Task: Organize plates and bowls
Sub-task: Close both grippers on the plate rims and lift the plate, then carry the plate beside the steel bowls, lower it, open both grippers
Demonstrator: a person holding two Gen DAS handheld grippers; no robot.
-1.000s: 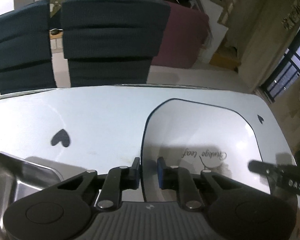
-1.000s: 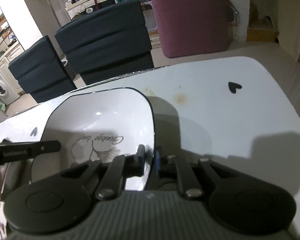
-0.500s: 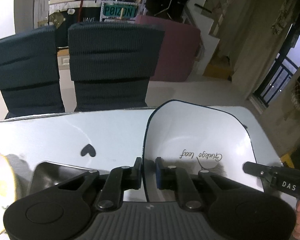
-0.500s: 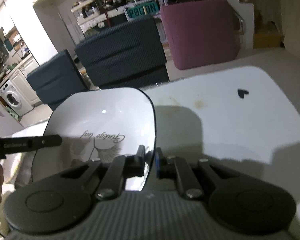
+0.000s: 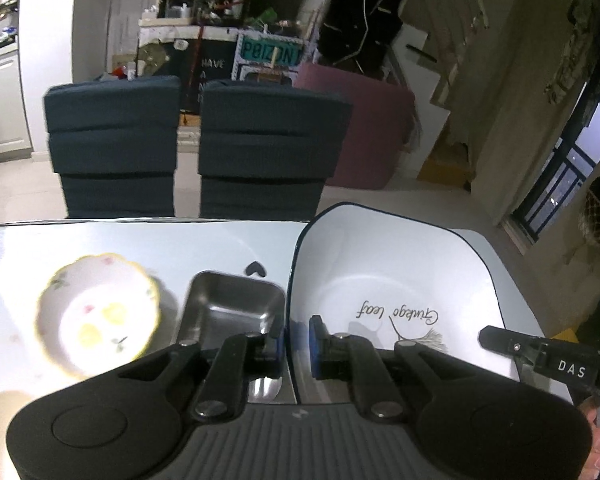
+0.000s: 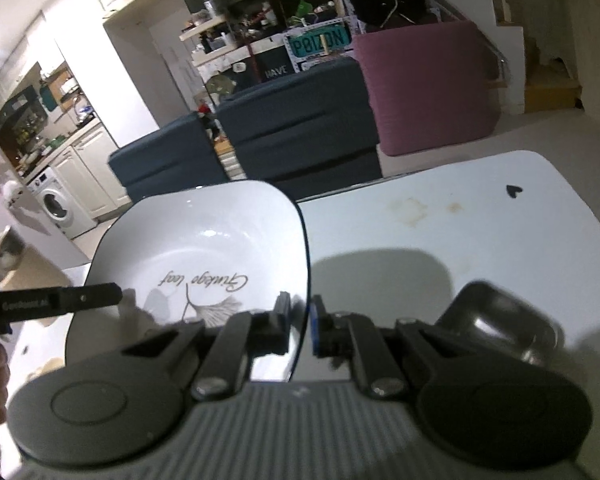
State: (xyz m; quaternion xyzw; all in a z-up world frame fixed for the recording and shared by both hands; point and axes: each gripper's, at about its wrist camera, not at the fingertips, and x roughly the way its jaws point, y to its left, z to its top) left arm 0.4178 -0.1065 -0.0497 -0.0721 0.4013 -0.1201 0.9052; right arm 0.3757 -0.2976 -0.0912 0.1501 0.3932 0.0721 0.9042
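Note:
A large white square plate (image 5: 396, 268) with a dark rim and leaf print is held between both grippers, lifted above the table. My left gripper (image 5: 296, 338) is shut on its left rim. My right gripper (image 6: 300, 320) is shut on its right rim (image 6: 305, 248). The plate (image 6: 204, 248) tilts up in the right wrist view. A steel rectangular tray (image 5: 232, 304) lies below left of the plate and also shows in the right wrist view (image 6: 500, 320). A floral scalloped bowl (image 5: 96, 316) sits left of the tray.
The white table (image 6: 440, 224) has small black heart marks (image 6: 514, 189) and stains. A cream dish edge (image 5: 0, 408) is at the lower left. Two dark chairs (image 5: 268, 152) stand behind the far table edge, with a maroon sofa (image 5: 364, 128) beyond.
Both grippers have lifted the plate higher and drawn back. The steel tray and floral bowl have come into view beneath and to the left.

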